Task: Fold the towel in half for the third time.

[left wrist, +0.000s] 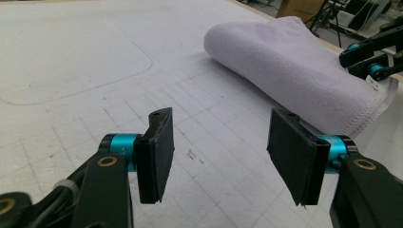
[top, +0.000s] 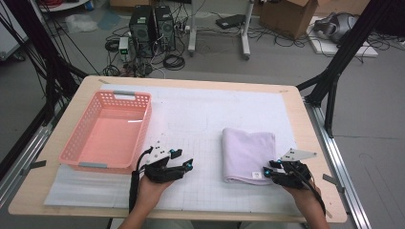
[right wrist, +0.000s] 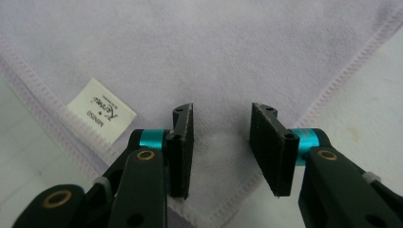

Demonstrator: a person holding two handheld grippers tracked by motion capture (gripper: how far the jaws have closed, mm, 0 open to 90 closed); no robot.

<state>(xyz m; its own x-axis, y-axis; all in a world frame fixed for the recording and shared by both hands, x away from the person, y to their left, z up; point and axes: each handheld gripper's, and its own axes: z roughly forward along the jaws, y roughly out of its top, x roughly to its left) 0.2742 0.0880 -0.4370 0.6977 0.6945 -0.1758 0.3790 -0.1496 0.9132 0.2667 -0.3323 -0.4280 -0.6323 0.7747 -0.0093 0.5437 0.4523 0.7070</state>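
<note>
Reaching for the near right corner of the folded lilac terry towel (top: 249, 153), lying right of centre on the white gridded mat (top: 191, 191). Right gripper (right wrist: 221, 142) jaws apart, straddling the corner, not yet pinching. Left gripper (left wrist: 218, 156) open over bare mat. Next, probably: closing squarely on the hem, clear of the white label (right wrist: 100, 110).
</note>
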